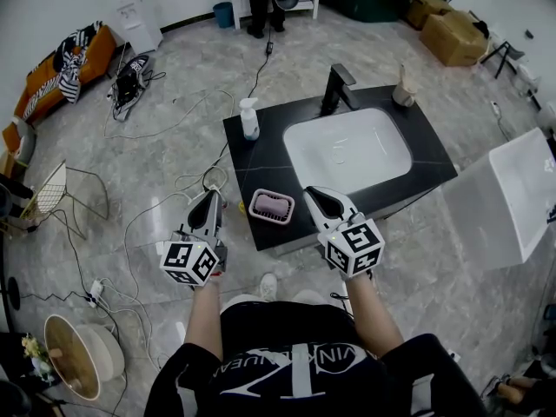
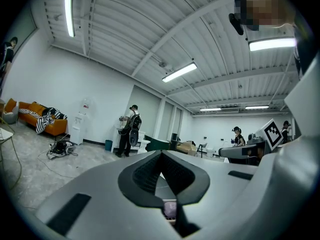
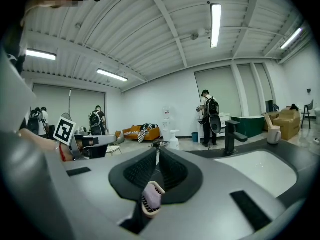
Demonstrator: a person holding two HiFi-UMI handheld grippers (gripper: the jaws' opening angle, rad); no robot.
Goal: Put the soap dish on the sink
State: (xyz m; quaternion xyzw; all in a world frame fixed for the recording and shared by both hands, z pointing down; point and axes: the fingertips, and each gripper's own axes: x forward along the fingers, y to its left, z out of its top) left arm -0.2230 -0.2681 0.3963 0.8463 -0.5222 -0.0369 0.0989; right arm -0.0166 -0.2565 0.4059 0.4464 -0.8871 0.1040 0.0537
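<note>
The pink soap dish with a pale soap bar in it rests on the front left corner of the black counter, left of the white sink basin. My left gripper is shut and empty, held level just off the counter's left edge. My right gripper is shut and empty over the counter's front edge, right of the dish. Neither touches the dish. In both gripper views, the soap dish shows only through the gap below the closed jaws of the left gripper and the right gripper.
A black faucet, a white pump bottle and a beige holder stand on the counter's far side. A white tub sits at the right. Cables trail over the floor at the left. A person stands in the background.
</note>
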